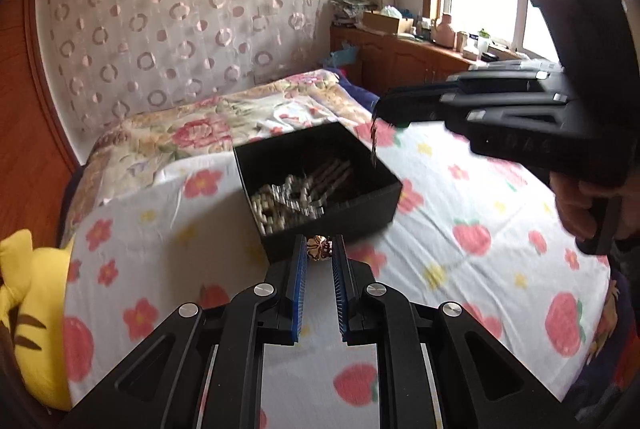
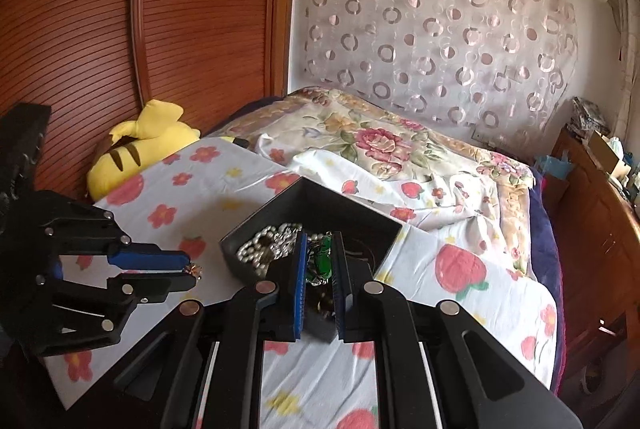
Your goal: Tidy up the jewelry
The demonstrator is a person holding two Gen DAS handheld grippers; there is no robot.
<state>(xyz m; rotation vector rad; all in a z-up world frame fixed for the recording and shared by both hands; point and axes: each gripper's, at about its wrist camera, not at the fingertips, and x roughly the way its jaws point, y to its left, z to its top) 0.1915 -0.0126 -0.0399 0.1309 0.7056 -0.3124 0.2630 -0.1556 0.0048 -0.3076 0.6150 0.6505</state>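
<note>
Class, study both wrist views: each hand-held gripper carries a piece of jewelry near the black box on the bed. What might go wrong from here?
1. The left hand-held gripper pinches a small gold flower piece only at its fingertips, short of the black box; it may slip onto the sheet.
2. The right hand-held gripper dangles a green beaded piece over piled silver jewelry; they could tangle.

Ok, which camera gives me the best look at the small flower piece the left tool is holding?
The left wrist view. The flower piece sits centred between the left tool's blue pads, petals visible, just short of the black box. The right wrist view shows it only as a tiny glint at that tool's tips, side-on.
</note>
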